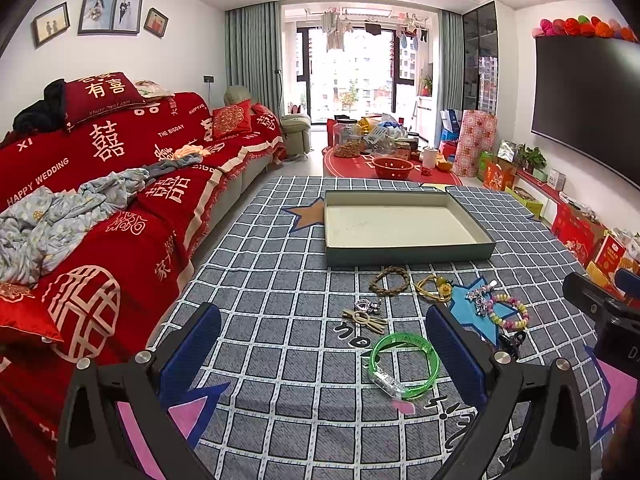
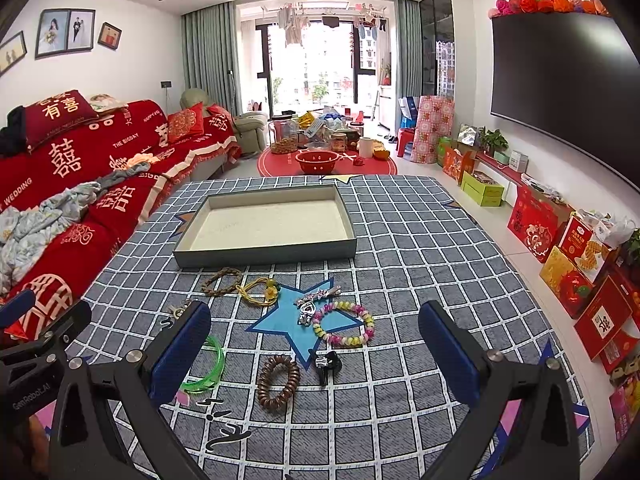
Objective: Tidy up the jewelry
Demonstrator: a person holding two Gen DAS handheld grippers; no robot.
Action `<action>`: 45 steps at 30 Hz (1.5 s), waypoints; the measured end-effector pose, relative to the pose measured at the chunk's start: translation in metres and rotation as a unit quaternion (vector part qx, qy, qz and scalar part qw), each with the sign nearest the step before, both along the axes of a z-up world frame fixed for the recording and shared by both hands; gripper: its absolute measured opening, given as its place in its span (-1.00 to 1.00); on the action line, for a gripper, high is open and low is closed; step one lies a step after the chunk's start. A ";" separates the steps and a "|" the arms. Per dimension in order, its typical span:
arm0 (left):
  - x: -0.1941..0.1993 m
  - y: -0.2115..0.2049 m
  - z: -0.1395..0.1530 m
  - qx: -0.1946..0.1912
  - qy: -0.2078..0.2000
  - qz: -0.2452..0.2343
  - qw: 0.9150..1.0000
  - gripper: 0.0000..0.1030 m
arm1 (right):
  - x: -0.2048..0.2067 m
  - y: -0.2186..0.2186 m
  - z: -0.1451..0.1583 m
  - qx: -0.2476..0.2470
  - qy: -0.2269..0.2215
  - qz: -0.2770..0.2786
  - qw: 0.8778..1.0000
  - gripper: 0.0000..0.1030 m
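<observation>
One shallow grey box (image 2: 264, 254) with a pale lining, upper middle of the frame. Below it, scattered jewelry pieces: one braided brown bracelet (image 2: 221, 280), one yellow cord with a flower charm (image 2: 256, 292), one pastel beaded bracelet (image 2: 344, 324), one silver charm cluster (image 2: 310, 306), one brown coil hair tie (image 2: 279, 382), one black claw clip (image 2: 329, 364), one green translucent bangle (image 1: 404, 364), one beige hair clip (image 1: 364, 318) with a silver heart piece just above. Two hand-held grippers: left (image 1: 323, 352), right (image 2: 314, 350), each with two blue pads.
</observation>
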State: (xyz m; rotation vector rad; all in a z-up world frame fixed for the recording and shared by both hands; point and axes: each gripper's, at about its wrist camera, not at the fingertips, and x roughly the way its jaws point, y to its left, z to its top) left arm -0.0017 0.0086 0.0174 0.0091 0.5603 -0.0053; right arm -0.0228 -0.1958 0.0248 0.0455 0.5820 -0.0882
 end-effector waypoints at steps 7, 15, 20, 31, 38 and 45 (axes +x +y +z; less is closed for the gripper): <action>0.000 0.000 0.001 0.000 0.000 0.000 1.000 1.00 | 0.000 0.000 0.000 0.001 0.000 0.000 1.000 1.00; 0.000 0.000 -0.001 0.000 0.002 0.000 1.000 1.00 | 0.000 -0.001 0.000 0.001 0.000 0.000 1.000 1.00; -0.001 0.001 -0.003 0.000 0.002 0.001 1.000 1.00 | 0.000 0.000 0.000 0.002 0.001 0.000 1.000 1.00; 0.000 0.001 -0.002 0.000 0.003 0.001 1.000 1.00 | 0.000 -0.001 0.001 0.003 0.001 0.001 1.000 1.00; 0.000 0.001 -0.002 0.000 0.003 0.001 1.000 1.00 | 0.000 -0.002 0.001 0.004 0.001 0.000 1.000 1.00; -0.001 0.003 -0.007 0.001 0.007 0.000 1.000 1.00 | 0.000 -0.002 0.001 0.005 0.001 0.001 1.000 1.00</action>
